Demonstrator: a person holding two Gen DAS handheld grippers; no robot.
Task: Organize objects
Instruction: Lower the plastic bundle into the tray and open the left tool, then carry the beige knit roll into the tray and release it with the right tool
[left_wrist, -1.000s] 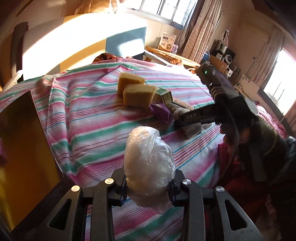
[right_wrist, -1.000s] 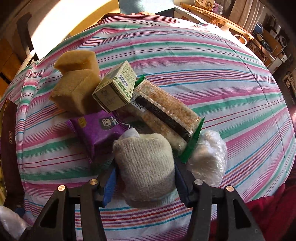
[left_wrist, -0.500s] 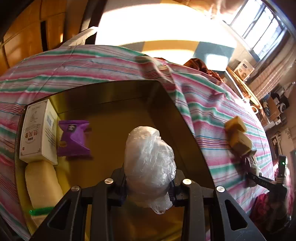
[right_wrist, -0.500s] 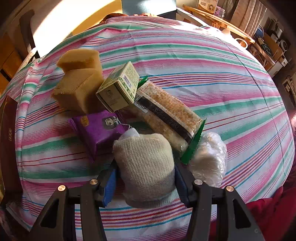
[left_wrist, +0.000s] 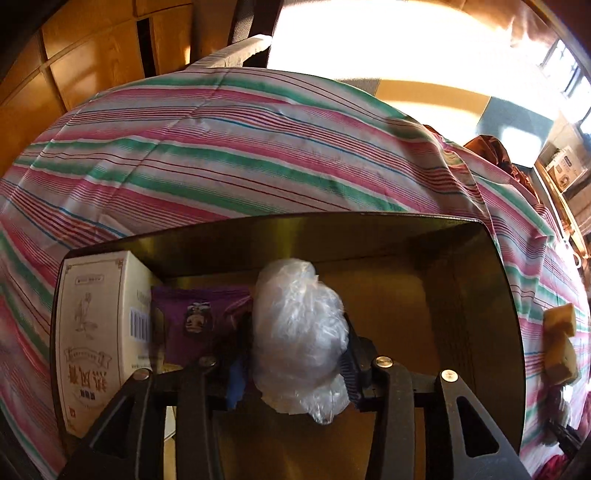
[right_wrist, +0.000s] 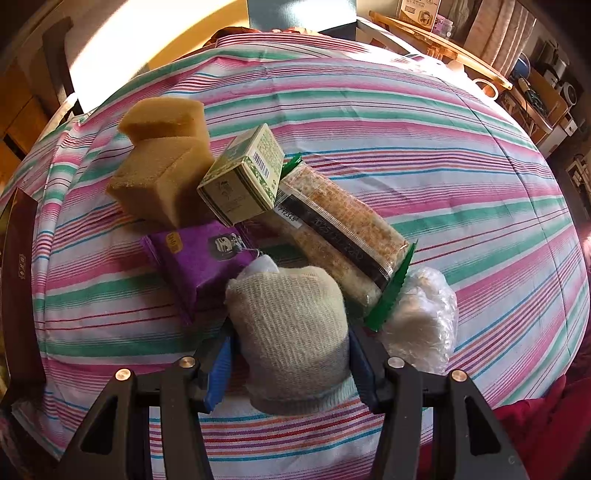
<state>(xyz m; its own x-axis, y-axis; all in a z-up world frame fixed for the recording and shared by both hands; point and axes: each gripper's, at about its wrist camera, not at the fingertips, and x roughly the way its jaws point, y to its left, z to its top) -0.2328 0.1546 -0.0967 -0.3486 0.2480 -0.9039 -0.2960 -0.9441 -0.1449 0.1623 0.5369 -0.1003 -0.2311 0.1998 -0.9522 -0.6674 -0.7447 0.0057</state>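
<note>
My left gripper (left_wrist: 295, 373) is shut on a clear plastic-wrapped bundle (left_wrist: 299, 332) and holds it inside the gold box (left_wrist: 495, 280), near its far wall. In the box lie a white carton (left_wrist: 99, 347) and a purple packet (left_wrist: 201, 321). My right gripper (right_wrist: 290, 354) is shut on a rolled grey sock (right_wrist: 291, 336) over the striped cloth. Ahead of it lie a purple packet (right_wrist: 201, 258), a green box (right_wrist: 243, 177), a cracker pack (right_wrist: 340, 225), two sponges (right_wrist: 162, 162) and a plastic-wrapped bundle (right_wrist: 421, 321).
The striped cloth (left_wrist: 229, 162) covers the table. The gold box's dark edge (right_wrist: 20, 295) shows at the far left of the right wrist view. Sponges (left_wrist: 559, 339) sit right of the box. Wooden cabinets (left_wrist: 74, 74) and a chair stand behind.
My left gripper has swung left from the pile and moved deeper into the gold box with the plastic bundle. My right gripper has lifted slightly with the sock.
</note>
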